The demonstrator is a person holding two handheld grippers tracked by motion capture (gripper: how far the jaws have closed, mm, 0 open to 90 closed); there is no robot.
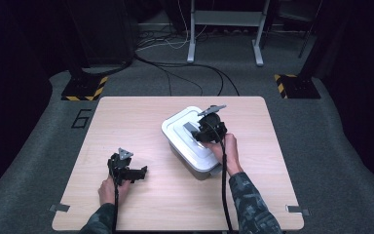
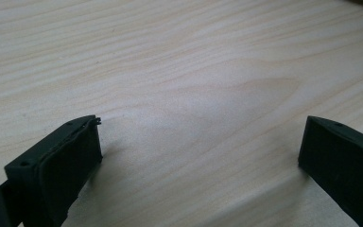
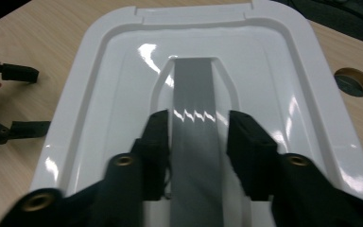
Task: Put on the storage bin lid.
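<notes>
A white plastic box with a white lid stands right of the table's middle. A grey handle strip runs along the lid's recessed centre. My right gripper points down onto the lid, one jaw on each side of the strip. A thin gap shows beside the right jaw, so the pads are not pressing. In the high view the right gripper sits over the lid. My left gripper lies low on the table at front left. The left gripper is wide open over bare wood.
The light wooden table has free room left of and in front of the box. A round hole sits in the tabletop beside the box. Cables and a metal desk frame are on the floor beyond the far edge.
</notes>
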